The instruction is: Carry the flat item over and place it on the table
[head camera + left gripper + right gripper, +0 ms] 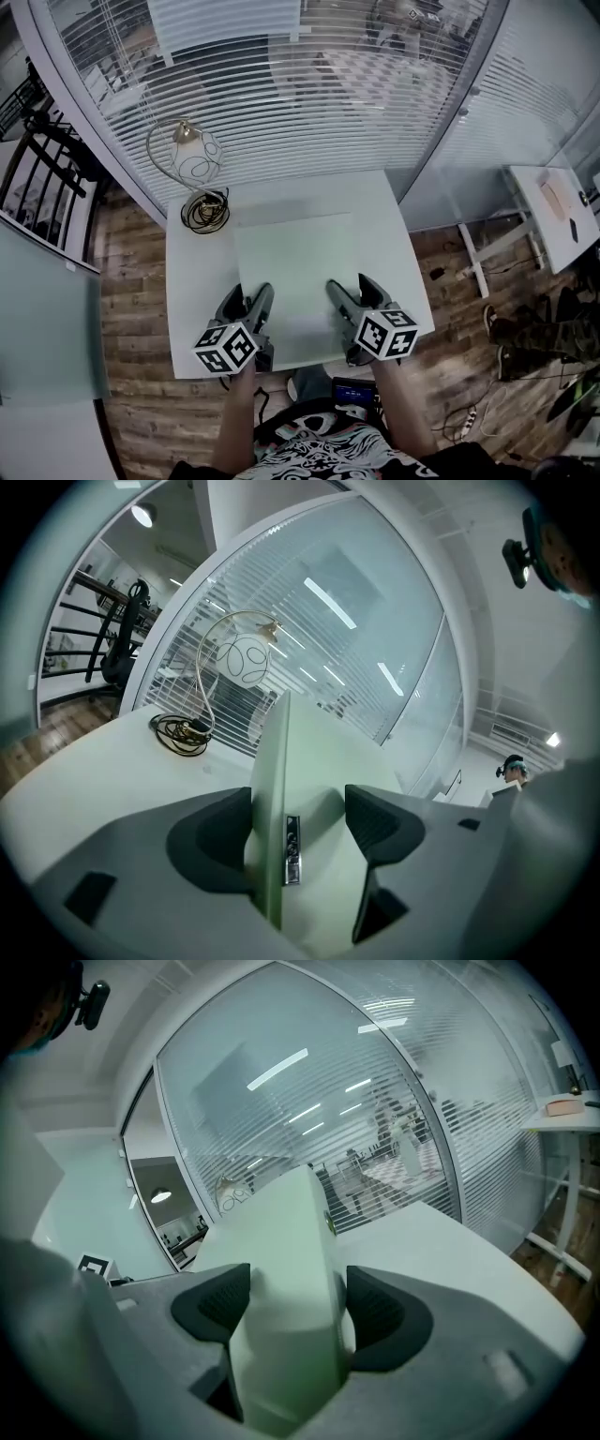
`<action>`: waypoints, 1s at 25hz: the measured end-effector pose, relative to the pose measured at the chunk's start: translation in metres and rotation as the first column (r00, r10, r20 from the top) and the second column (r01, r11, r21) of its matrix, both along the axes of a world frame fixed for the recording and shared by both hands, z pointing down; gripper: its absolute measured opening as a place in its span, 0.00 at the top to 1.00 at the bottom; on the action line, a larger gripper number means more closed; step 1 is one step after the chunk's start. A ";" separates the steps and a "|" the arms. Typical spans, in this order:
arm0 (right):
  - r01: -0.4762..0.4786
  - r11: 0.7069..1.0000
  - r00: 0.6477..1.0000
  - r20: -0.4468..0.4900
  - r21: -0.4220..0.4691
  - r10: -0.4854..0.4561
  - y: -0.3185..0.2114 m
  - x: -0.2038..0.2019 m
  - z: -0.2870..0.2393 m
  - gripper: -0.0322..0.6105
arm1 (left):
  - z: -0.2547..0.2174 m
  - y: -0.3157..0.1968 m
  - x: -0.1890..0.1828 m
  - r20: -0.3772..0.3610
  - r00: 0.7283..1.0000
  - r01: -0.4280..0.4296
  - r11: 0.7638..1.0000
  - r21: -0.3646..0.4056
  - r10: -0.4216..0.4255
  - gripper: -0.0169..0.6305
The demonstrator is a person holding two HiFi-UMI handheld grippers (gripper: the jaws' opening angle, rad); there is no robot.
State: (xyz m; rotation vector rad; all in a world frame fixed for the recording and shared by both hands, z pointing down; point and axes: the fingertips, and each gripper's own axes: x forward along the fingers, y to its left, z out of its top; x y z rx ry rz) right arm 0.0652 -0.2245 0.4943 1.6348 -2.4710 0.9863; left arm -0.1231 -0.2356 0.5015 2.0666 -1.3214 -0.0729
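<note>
1 flat pale-green panel (295, 267) is lying level over the white table (199, 281), its near edge reaching the table's front edge. The left gripper (251, 292) and the right gripper (349, 284) are each pinching that near edge, jaws pressing on the panel's 2 faces. Beyond, a wire lamp (187, 155) is standing at the table's far left corner.

Wire lamp (185, 155) rising from coiled black cable (204, 210) (contact unclear); slatted blinds (309, 84) behind.
</note>
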 end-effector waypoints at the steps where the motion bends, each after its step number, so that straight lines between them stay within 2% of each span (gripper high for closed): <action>1: 0.001 1.000 1.000 -0.005 -0.010 -0.001 -0.003 0.001 0.004 0.47 | 0.004 -0.003 0.001 0.002 1.000 0.003 1.000 -0.010 -0.003 0.52; 11: 0.016 0.992 1.000 0.011 -0.127 -0.014 -0.025 0.005 0.056 0.47 | 0.056 -0.020 0.004 0.003 1.000 0.012 0.991 -0.131 -0.012 0.52; 21: 0.027 0.975 1.000 0.017 -0.221 -0.024 -0.041 0.006 0.096 0.47 | 0.096 -0.034 0.005 0.008 1.000 0.023 0.973 -0.228 -0.022 0.52; 25: 0.016 0.963 1.000 0.027 -0.268 -0.009 -0.046 0.008 0.111 0.47 | 0.111 -0.041 0.007 0.018 1.000 0.011 0.959 -0.283 -0.006 0.52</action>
